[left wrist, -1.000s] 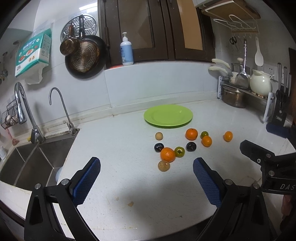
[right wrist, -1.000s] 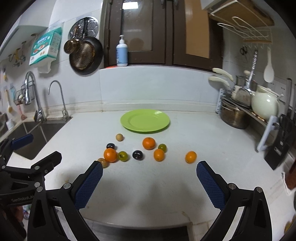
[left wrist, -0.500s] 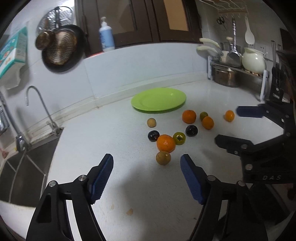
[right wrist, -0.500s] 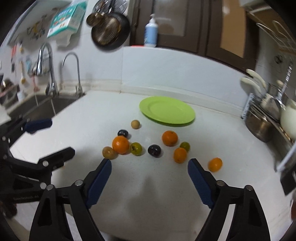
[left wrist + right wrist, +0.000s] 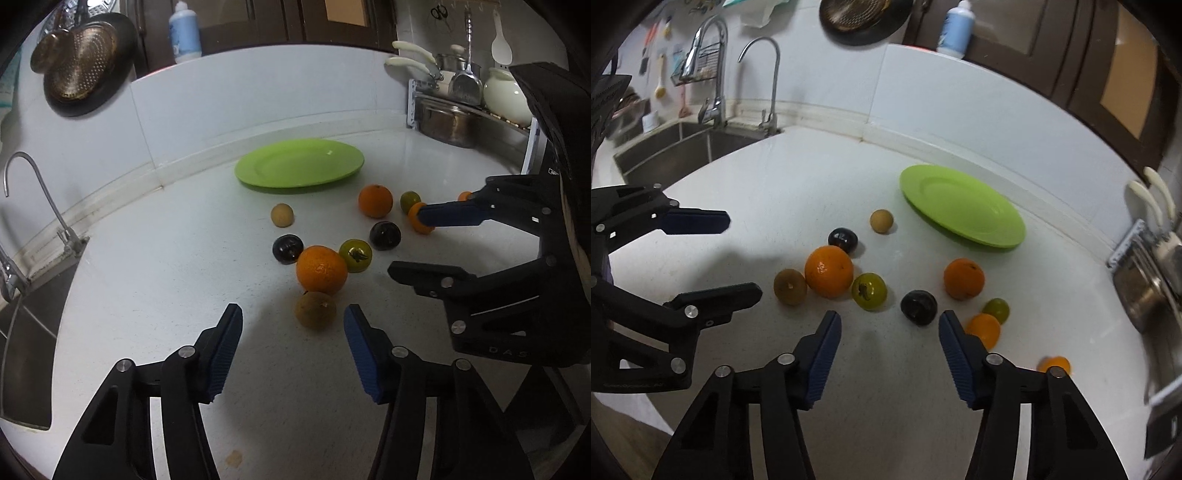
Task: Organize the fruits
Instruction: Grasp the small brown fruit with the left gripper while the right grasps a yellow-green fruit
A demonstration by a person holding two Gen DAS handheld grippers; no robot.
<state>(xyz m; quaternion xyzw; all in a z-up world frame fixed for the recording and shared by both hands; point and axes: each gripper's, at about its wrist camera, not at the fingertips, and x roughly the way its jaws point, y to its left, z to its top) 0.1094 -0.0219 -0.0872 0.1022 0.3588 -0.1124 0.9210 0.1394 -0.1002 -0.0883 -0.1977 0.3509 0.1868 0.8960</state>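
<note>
A: Left gripper [image 5: 293, 325]? 
B: Jaws closing, partly open, holding nothing; round brown fruit [image 5: 315, 309] just ahead on the white countertop [image 5: 166, 295].
A: Right gripper [image 5: 889, 334]? 
B: Same, closing on nothing; dark plum [image 5: 918, 307] just ahead.

A lime-green plate [image 5: 299, 166] sits flat and bare on the white counter, toward the back wall. In front of it the fruits lie loose. A small tan round fruit [image 5: 282, 215] lies nearest the plate. Below it a dark plum [image 5: 287, 249] touches a large orange [image 5: 321, 269], with a brownish fruit [image 5: 315, 309] right in front and a green fruit [image 5: 355, 255] alongside. Farther right sit a second dark plum [image 5: 385, 235], another orange [image 5: 375, 200], a small green fruit [image 5: 410, 201], a small orange [image 5: 983, 330], and another small orange [image 5: 1053, 364] well apart.
</note>
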